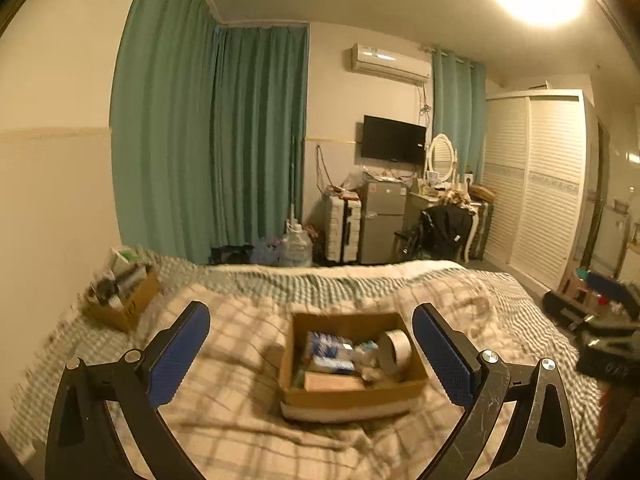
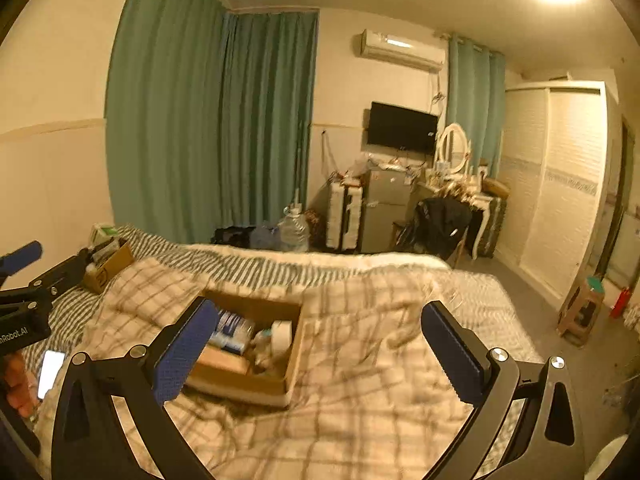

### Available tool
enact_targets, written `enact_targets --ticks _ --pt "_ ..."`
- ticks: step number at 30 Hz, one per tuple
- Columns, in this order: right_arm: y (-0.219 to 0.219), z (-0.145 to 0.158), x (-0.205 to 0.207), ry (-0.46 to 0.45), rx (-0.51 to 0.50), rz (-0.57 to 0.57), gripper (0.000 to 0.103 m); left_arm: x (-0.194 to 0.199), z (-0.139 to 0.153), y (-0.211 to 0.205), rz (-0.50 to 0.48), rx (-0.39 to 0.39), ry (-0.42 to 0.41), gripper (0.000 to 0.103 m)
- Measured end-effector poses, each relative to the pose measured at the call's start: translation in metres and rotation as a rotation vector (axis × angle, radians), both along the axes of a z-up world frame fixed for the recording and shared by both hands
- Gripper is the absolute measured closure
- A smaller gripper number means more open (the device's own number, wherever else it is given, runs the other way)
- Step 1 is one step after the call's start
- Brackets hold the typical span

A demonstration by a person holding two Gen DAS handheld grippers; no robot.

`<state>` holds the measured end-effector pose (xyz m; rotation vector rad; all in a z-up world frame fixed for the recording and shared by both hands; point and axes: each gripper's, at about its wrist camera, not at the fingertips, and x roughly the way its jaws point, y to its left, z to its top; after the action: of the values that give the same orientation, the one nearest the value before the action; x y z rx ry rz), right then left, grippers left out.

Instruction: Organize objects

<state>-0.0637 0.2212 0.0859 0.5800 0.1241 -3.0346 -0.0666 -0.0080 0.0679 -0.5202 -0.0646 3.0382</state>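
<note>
An open cardboard box point(image 1: 352, 394) sits on the plaid blanket of the bed point(image 1: 240, 420). It holds blue-and-white packets point(image 1: 326, 354), a tape roll point(image 1: 396, 352) and a flat brown item. My left gripper point(image 1: 312, 356) is open and empty, held above the bed with the box between its fingers in view. My right gripper point(image 2: 316, 350) is open and empty; the same box point(image 2: 248, 384) lies behind its left finger. A second cardboard box point(image 1: 124, 300) full of items stands at the bed's far left; it also shows in the right wrist view point(image 2: 106, 266).
A phone point(image 2: 50, 372) with a lit screen lies at the bed's left edge. The left gripper body point(image 2: 24, 312) shows at the left. Beyond the bed stand a water jug point(image 1: 296, 248), suitcase, fridge point(image 1: 382, 224), dressing table and wardrobe point(image 1: 536, 184). A stool point(image 2: 582, 308) stands on the floor at right.
</note>
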Motion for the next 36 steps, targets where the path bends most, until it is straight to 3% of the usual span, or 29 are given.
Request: enact_targets --ticks 5,10,14,36 --pt "-0.010 -0.047 -0.001 0.044 -0.016 0.023 0.000 0.008 -0.044 0.007 0.078 -0.046 0.018 0.000" --pt "-0.014 -0.087 -0.017 -0.020 -0.026 0.005 0.000 0.010 -0.075 0.010 0.068 -0.068 -0.028 0.000" --pt "-0.016 -0.105 -0.025 -0.044 0.026 -0.015 0.000 0.005 -0.086 0.011 0.078 -0.061 -0.056 0.000" --pt "-0.009 -0.109 -0.027 -0.055 -0.007 -0.025 0.000 0.001 -0.096 0.014 0.072 -0.079 -0.110 0.000"
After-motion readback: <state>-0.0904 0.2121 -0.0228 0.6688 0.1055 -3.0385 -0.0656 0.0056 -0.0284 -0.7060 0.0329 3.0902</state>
